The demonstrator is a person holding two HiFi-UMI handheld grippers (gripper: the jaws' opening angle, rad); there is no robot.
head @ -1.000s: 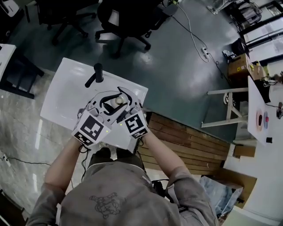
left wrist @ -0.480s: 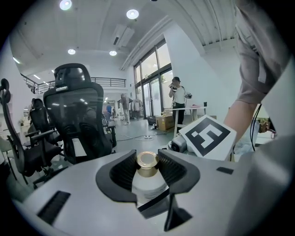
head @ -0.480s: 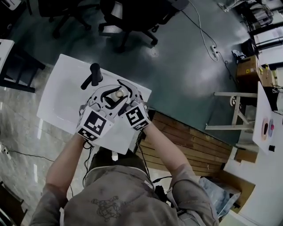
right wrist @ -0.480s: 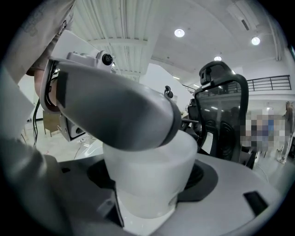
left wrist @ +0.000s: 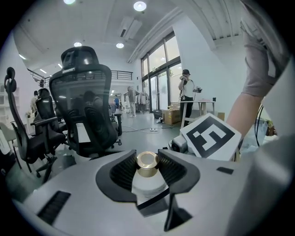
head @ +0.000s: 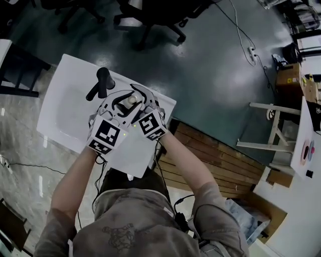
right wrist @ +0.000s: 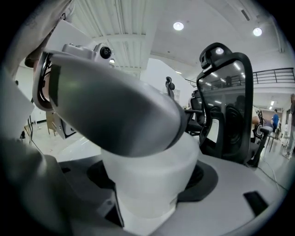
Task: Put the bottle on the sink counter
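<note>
A white bottle (head: pixel 132 100) with a gold cap (left wrist: pixel 147 160) hangs over the white sink counter (head: pixel 131 153), just right of the black faucet (head: pixel 102 80). Both grippers hold it, pressed side by side. In the left gripper view, my left gripper (left wrist: pixel 147 167) has its black pads against the cap and neck. My right gripper (right wrist: pixel 148 184) is shut on the bottle's wide white body (right wrist: pixel 147 177), with the left gripper's grey jaw (right wrist: pixel 115 106) lying across its top. In the head view, the left gripper (head: pixel 120 106) and right gripper (head: pixel 144 103) meet at the bottle.
The basin (head: pixel 67 113) lies left of the faucet. Black office chairs (head: pixel 150 15) stand beyond the counter on the green floor. A wooden deck (head: pixel 220 163) lies to the right, with white tables (head: pixel 306 150) and a cardboard box (head: pixel 288 78) further right. People stand far off in the left gripper view.
The head camera has swung a little. Both grippers, still together on the bottle, have moved slightly farther over the counter, nearer the faucet.
</note>
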